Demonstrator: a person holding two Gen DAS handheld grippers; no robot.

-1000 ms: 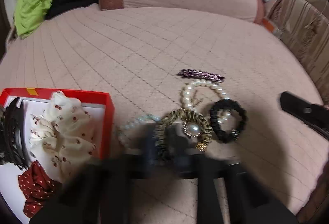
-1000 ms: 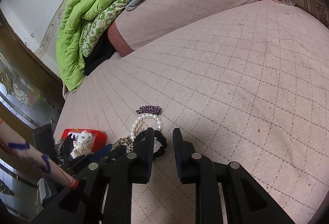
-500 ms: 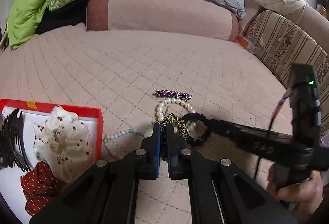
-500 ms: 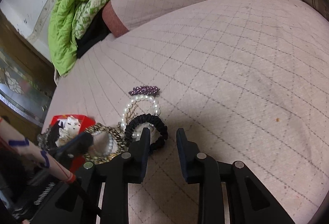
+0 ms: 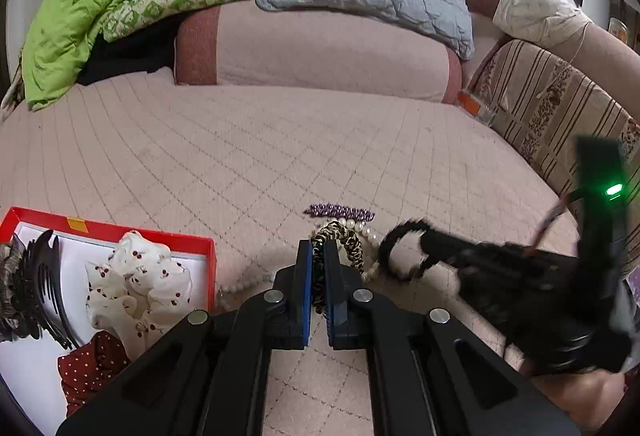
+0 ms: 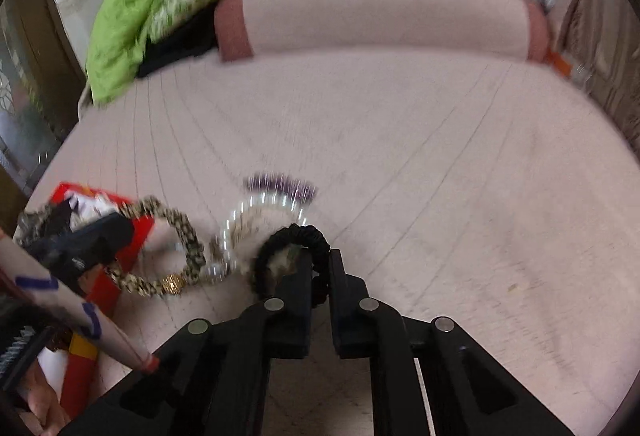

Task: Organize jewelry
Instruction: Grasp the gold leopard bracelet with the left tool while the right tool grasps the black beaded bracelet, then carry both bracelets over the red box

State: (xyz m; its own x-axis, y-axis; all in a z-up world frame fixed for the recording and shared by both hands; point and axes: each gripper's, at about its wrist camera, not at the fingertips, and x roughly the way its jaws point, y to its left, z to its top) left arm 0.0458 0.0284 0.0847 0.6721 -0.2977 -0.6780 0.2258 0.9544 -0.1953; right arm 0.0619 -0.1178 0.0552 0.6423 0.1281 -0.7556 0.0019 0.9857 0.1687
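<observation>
My left gripper (image 5: 318,256) is shut on a leopard-print scrunchie (image 5: 344,236), raised a little off the pink bed cover. In the right wrist view the same leopard-print scrunchie (image 6: 180,236) hangs from the left gripper (image 6: 100,236), with a gold bead at its bottom. My right gripper (image 6: 320,260) has its jaws closing tight on a black scrunchie (image 6: 296,234), pinched between the pads. From the left wrist the black scrunchie (image 5: 396,240) shows at the tip of the right gripper (image 5: 432,244). A pearl bracelet (image 6: 260,210) and a purple beaded clip (image 5: 340,211) lie just beyond.
A red box (image 5: 120,233) at the left holds a white cherry-print scrunchie (image 5: 136,276), a black claw clip (image 5: 36,288) and a red dotted scrunchie (image 5: 92,364). A pale bead string (image 5: 236,286) lies by its corner. A bolster (image 5: 320,52), blankets and a striped sofa arm (image 5: 560,108) stand behind.
The right gripper has slid in from the right and shut on the black scrunchie. The left gripper has risen slightly with the leopard-print scrunchie.
</observation>
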